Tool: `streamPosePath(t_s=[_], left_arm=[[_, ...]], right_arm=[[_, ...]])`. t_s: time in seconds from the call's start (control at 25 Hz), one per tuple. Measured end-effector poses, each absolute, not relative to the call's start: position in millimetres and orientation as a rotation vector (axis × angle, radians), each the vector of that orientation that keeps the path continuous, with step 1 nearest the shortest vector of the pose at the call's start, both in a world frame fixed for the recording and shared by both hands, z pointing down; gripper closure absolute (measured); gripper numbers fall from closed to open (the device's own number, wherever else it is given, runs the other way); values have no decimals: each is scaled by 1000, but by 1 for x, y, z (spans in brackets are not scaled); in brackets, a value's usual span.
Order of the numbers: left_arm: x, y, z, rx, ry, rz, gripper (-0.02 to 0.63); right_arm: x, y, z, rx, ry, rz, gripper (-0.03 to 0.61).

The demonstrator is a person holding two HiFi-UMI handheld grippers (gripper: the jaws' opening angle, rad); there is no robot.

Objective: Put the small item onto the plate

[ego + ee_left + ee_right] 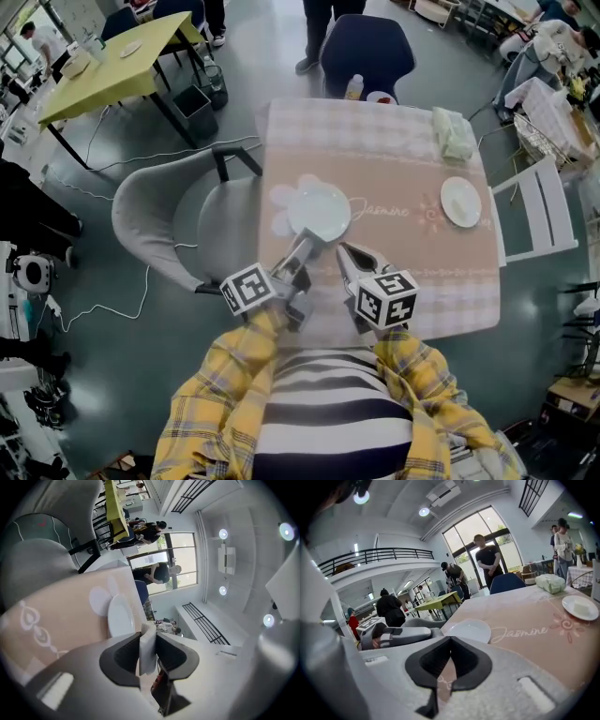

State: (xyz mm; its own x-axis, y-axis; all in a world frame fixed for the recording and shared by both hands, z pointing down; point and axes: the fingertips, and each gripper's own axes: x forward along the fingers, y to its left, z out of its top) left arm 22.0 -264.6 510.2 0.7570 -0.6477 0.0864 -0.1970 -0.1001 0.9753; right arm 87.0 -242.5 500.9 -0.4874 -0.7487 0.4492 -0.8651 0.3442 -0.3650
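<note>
We hold the small white item (147,654) clamped between the narrow-set jaws of the left tool (149,635), the plate (119,616) just ahead of its tips; the right tool (450,643) is closed, empty.

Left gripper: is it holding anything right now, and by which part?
Yes. The left gripper is shut on a small white item, pinched across its flat sides, with one end poking out in front.
</note>
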Motion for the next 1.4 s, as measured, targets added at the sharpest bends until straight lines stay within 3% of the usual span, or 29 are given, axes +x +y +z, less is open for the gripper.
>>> streamPosePath(t_s=[1.08, 1.2, 1.4], left_arm=[[64, -334, 552, 1632, -700, -14, 520], [69, -336, 548, 1636, -666, -10, 430], [63, -338, 546, 1662, -695, 27, 391]], right_arm=[[85, -313, 530, 1240, -2428, 799, 581], [87, -314, 530, 1242, -2431, 808, 581], [88, -315, 530, 1238, -2429, 810, 581]])
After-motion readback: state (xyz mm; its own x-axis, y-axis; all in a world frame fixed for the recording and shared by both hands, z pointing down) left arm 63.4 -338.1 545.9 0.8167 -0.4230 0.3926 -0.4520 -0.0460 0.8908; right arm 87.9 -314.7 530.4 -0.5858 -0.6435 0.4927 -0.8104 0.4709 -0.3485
